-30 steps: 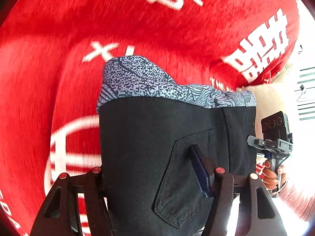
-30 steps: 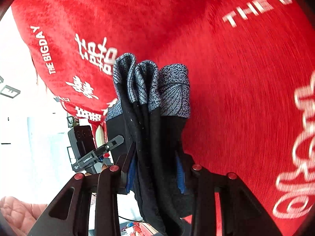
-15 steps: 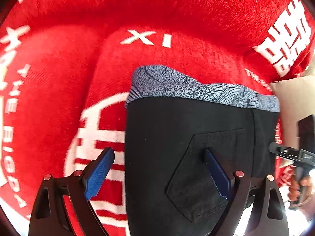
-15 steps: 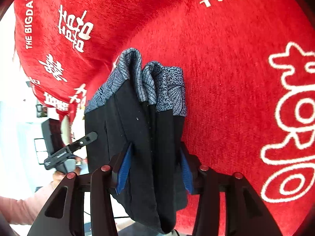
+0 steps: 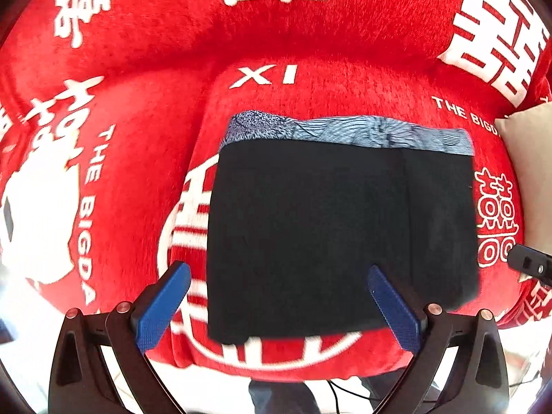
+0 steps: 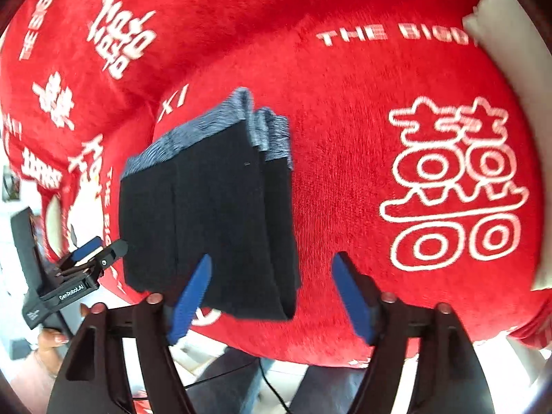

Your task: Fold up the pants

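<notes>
My left gripper (image 5: 277,305) and right gripper (image 6: 270,296) sit low in frame, blue-padded fingers (image 5: 162,305) spread wide, holding nothing.

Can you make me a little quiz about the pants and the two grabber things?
1. True or false: the right gripper is squeezing the black pants.
2. What colour is the patterned band along the far edge of the folded pants?
A) yellow B) blue-grey C) green
3. Fill in: the pants lie folded on a ____ blanket with white writing.

Key
1. False. Its jaws stand open; one blue pad overlaps the pants' near edge in the picture, the other is over the blanket.
2. B.
3. Red. The left gripper is open too, so nothing holds the pants.
</notes>
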`<state>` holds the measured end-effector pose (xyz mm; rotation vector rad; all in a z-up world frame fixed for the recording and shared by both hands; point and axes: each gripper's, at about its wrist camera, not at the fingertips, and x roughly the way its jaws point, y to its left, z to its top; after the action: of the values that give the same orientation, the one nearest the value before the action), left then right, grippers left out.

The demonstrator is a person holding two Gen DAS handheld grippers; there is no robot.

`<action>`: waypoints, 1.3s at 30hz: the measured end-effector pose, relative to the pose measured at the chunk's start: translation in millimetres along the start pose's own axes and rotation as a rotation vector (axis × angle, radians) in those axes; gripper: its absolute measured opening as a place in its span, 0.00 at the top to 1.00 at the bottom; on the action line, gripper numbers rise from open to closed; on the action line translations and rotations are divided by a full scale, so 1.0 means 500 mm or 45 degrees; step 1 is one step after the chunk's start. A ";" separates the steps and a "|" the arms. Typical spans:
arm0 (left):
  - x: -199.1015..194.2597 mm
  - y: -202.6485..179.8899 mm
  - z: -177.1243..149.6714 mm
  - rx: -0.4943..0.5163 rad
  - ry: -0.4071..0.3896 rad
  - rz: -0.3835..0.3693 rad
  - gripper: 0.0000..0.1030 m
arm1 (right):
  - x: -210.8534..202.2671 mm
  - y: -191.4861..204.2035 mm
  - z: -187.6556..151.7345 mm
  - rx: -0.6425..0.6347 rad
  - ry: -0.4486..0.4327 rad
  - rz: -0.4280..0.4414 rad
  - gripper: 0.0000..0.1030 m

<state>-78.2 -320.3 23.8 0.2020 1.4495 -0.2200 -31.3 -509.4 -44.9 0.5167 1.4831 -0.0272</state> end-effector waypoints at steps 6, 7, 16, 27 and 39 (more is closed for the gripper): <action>-0.066 -0.033 -0.038 -0.016 -0.030 0.099 0.00 | -0.049 0.073 -0.028 -0.158 -0.056 -0.130 0.01; -0.074 -0.033 -0.043 -0.011 -0.035 0.113 0.00 | -0.055 0.086 -0.035 -0.162 -0.076 -0.139 0.00; -0.116 -0.003 -0.080 0.061 -0.038 0.135 0.00 | -0.068 0.162 -0.097 -0.085 -0.084 -0.205 0.00; -0.160 0.012 -0.118 0.109 -0.034 0.079 0.00 | -0.105 0.212 -0.141 -0.043 -0.125 -0.331 0.00; -0.177 0.022 -0.133 0.110 -0.028 0.065 0.00 | -0.120 0.230 -0.164 -0.057 -0.124 -0.359 0.00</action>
<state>-148.3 -289.3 104.7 0.3059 1.4128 -0.2429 -77.1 -396.0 48.1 0.2635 1.4478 -0.2369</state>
